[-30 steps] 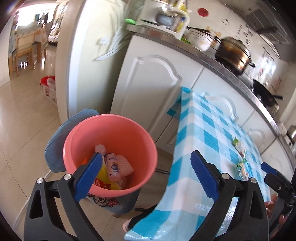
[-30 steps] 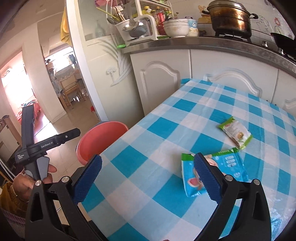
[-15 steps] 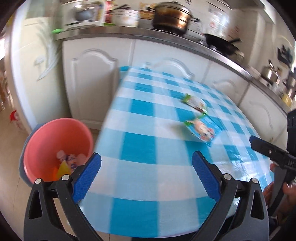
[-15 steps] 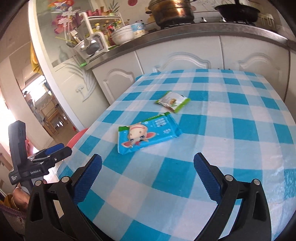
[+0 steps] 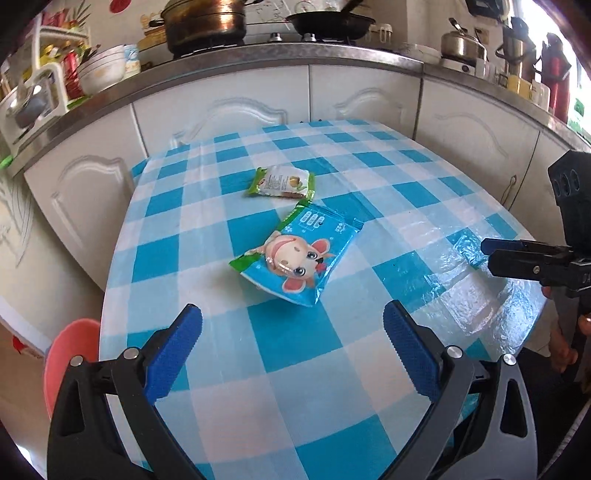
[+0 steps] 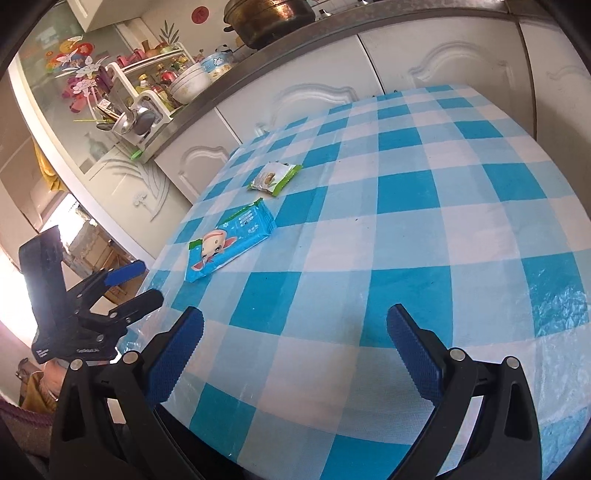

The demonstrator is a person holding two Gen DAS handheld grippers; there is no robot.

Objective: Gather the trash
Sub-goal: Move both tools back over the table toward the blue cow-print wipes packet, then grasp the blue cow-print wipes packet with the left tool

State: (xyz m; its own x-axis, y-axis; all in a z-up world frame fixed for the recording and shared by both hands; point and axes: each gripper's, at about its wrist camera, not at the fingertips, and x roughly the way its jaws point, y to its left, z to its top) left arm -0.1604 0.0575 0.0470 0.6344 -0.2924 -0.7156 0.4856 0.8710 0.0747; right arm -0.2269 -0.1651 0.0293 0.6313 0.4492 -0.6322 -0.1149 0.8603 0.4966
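Blue-padded and spread wide, the left gripper (image 5: 291, 332) hangs empty above the near edge of a table (image 5: 295, 398) dressed in a blue-and-white checked plastic cloth. The right gripper (image 6: 295, 332) hovers over the same cloth with its two fingers equally far apart, gripping nothing. Just ahead of the left gripper lies a blue wet-wipe packet (image 5: 295, 258) printed with a cartoon animal, flat on the cloth toward the table's left side. Close beyond it, apart by a narrow gap, sits a smaller green-and-white snack wrapper (image 5: 281, 182). A pink bucket (image 5: 68, 365) stands on the floor off the table's left edge, partly hidden. White kitchen cabinets (image 5: 221, 107) run behind the table, their counter carrying a lidded metal pot (image 5: 205, 20) and a black pan (image 5: 328, 24).
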